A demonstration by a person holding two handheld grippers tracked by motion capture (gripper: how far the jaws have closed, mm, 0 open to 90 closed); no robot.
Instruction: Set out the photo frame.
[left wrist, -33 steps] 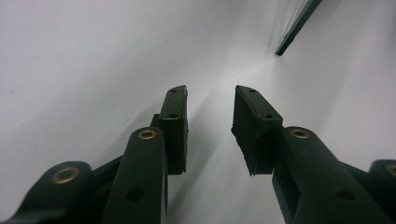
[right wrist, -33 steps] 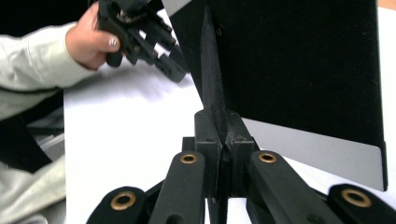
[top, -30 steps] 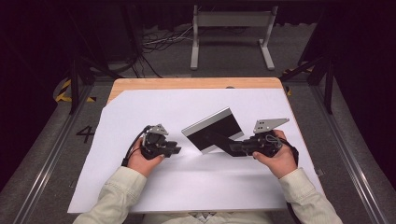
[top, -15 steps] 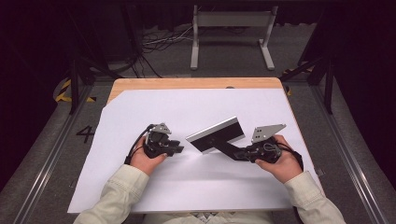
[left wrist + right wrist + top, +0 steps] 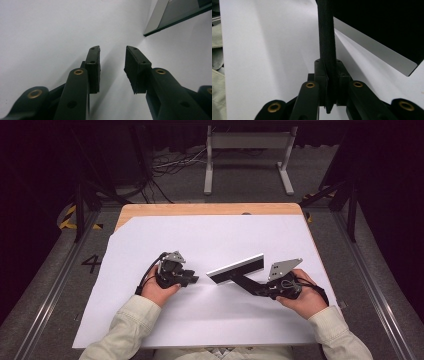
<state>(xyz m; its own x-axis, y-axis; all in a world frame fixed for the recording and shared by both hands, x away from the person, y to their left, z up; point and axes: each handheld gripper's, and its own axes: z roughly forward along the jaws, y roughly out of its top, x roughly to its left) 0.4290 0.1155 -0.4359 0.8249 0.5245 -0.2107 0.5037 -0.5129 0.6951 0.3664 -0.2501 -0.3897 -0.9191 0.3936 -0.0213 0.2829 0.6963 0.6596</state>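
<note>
The high view looks forward and down from above the person's side, taking in the whole surface, the white sheet spread on it, and the floor and a metal stand beyond. The left gripper view sits close to the sheet, looking along its own jaws at a low angle; the flat panel edges in at upper right. The right gripper view looks along its jaws, right up against that panel. All three views share the sheet and the panel.
</note>
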